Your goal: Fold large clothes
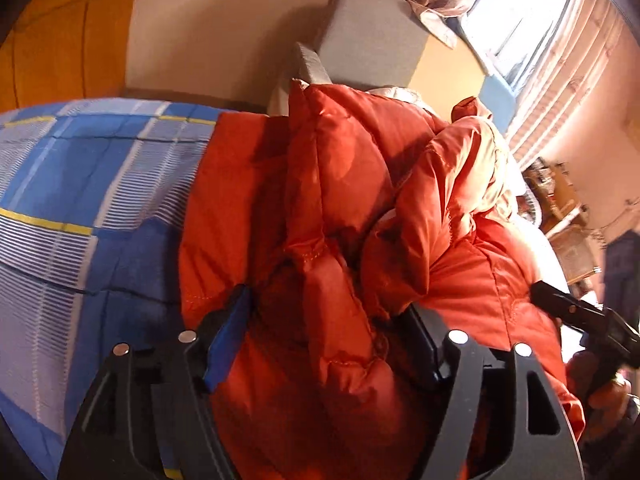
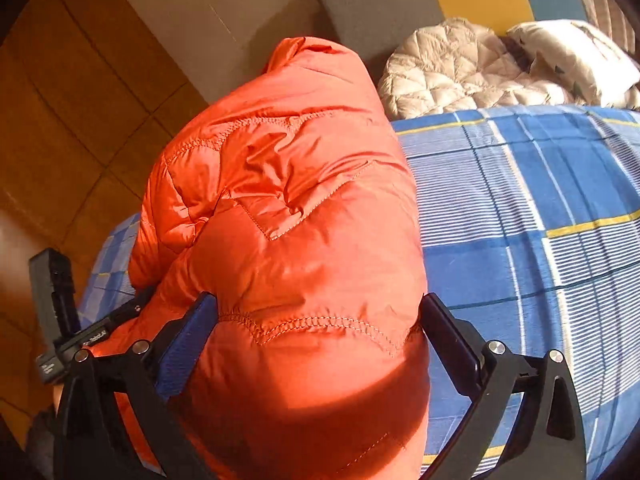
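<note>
The orange puffer jacket [image 2: 288,216] lies bunched in a thick, quilted heap on the bed [image 2: 520,208], over a blue plaid sheet with white stripes and thin yellow lines. In the right wrist view it fills the middle, its stitched panels glossy in the sun, one end reaching toward the bed's far edge. The right gripper [image 2: 320,344] straddles the near bulge of the jacket with its jaws spread wide; the padding swells between them and brushes both, though they look released rather than clenched on it. The left gripper [image 1: 324,344] likewise has rumpled folds of the jacket between its parted jaws, loosely (whether the fabric is pinched at all I cannot tell). At the right edge of the left wrist view a hand [image 1: 600,384] grips the other tool's black handle. Beyond the jacket a pale quilted garment [image 2: 452,72] sits near the head of the bed, beside a white patterned pillow [image 2: 576,60]. A grey padded headboard [image 1: 368,36] stands behind, and striped curtains [image 1: 568,76] hang at a bright window
</note>
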Demonstrator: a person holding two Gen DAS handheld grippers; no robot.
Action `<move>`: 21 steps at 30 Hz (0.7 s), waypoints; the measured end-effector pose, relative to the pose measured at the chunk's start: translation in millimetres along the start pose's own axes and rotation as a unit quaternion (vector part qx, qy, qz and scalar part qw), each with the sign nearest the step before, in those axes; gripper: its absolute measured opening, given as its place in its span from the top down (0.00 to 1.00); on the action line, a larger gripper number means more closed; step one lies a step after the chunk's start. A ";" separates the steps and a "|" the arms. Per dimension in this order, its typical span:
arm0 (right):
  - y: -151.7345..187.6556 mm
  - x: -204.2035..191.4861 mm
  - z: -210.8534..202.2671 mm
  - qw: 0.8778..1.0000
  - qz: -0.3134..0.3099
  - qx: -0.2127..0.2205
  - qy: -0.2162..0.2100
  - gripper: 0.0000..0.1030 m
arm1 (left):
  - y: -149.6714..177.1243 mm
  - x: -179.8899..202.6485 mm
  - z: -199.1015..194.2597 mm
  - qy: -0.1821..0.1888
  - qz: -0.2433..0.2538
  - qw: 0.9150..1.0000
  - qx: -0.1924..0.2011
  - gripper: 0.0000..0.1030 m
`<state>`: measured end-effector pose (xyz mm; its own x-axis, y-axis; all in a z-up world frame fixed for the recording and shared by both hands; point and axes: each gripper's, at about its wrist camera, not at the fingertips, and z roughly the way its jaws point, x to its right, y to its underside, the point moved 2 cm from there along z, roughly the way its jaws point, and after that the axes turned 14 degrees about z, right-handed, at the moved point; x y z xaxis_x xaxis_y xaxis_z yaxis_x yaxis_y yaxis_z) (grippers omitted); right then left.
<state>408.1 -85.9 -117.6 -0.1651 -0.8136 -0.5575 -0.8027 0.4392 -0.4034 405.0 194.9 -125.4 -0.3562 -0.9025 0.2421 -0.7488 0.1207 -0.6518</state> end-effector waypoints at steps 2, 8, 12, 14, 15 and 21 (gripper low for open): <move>-4.3 6.1 7.0 1.000 0.008 -0.017 -0.025 0.03 | 1.5 -4.2 3.6 0.018 -0.004 1.000 0.006 0.36; -9.6 16.1 25.8 0.995 0.025 -0.055 -0.082 0.09 | 6.1 -14.3 9.4 0.072 -0.022 0.997 0.030 0.44; -11.7 14.0 25.1 0.992 0.015 -0.069 -0.105 0.38 | 8.1 -17.4 7.6 0.107 -0.034 0.992 0.050 0.53; -13.5 9.8 20.8 0.992 -0.001 -0.067 -0.104 0.51 | 5.8 -15.8 4.1 0.122 -0.034 0.990 0.058 0.61; -14.2 6.1 18.1 0.993 -0.009 -0.065 -0.102 0.57 | 3.1 -13.8 2.1 0.130 -0.033 0.989 0.063 0.67; -17.2 -7.0 -5.6 0.993 -0.052 -0.046 -0.093 0.68 | -7.3 1.2 -12.2 0.146 -0.015 0.987 0.069 0.76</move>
<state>419.9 -89.9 -102.7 0.0238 -0.7642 -0.6445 -0.8599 0.3131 -0.4031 403.3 198.0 -111.7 -0.4950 -0.7454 0.4465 -0.6852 0.0189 -0.7281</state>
